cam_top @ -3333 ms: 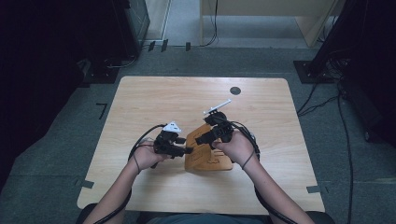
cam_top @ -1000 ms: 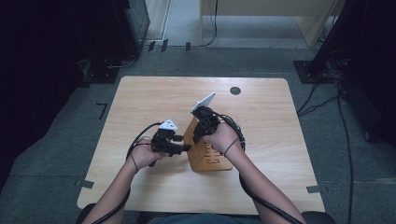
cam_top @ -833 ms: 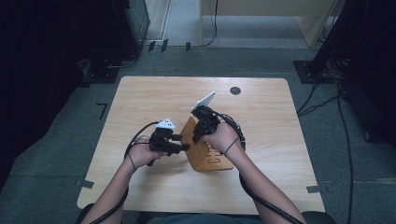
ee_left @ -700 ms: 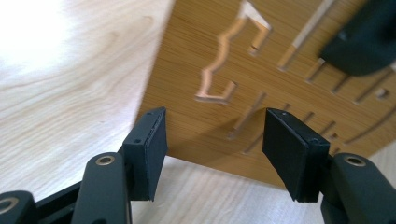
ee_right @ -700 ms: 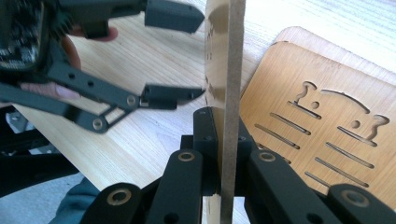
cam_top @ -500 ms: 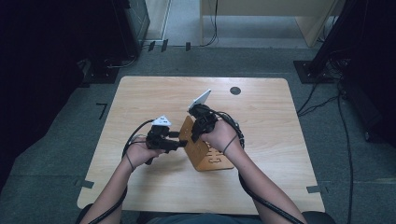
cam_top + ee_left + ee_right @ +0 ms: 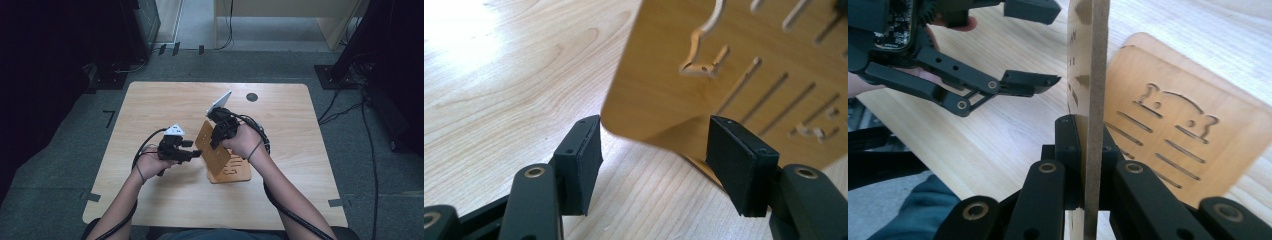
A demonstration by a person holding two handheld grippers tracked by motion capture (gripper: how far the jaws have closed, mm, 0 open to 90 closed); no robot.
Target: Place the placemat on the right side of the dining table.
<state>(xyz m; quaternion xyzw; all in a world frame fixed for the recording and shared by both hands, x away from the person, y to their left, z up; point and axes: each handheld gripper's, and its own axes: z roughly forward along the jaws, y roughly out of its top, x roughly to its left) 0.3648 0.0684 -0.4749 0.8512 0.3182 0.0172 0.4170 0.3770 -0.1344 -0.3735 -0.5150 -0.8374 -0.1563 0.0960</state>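
Right gripper (image 7: 1087,165) is clamped on a thin wooden panel (image 7: 1095,75), jaws closed flat against both faces, board edge-on between them in the right gripper view. In the high view the same panel (image 7: 214,150) is lifted and tilted, upper end held by the right gripper (image 7: 218,131), lower end down near a second wooden panel (image 7: 235,170) that lies flat on the table (image 7: 150,105). Cannot tell if the two boards touch.

Flat panel (image 7: 1178,145) carries cut-outs: an animal-like outline with parallel slots under it. Held panel has similar slots and an outline cut through, seen from the left gripper view (image 7: 744,65).

Left gripper (image 7: 654,160) is wide open, nothing gripped. Its jaws straddle the lower corner of the held panel, pads (image 7: 584,155) standing clear of the wood on both sides; no contact visible. In the high view the left gripper (image 7: 192,150) sits just left of the tilted panel, jaws pointing toward it, above the tabletop. From the right gripper view the left gripper (image 7: 1033,47) is close beside the board's left face, both fingers spread, upper one near the board's top part, lower one (image 7: 1023,82) just short of it.

Small dark round mark (image 7: 252,97) sits on the table near its far edge, well apart from the boards.

No containers on the table.
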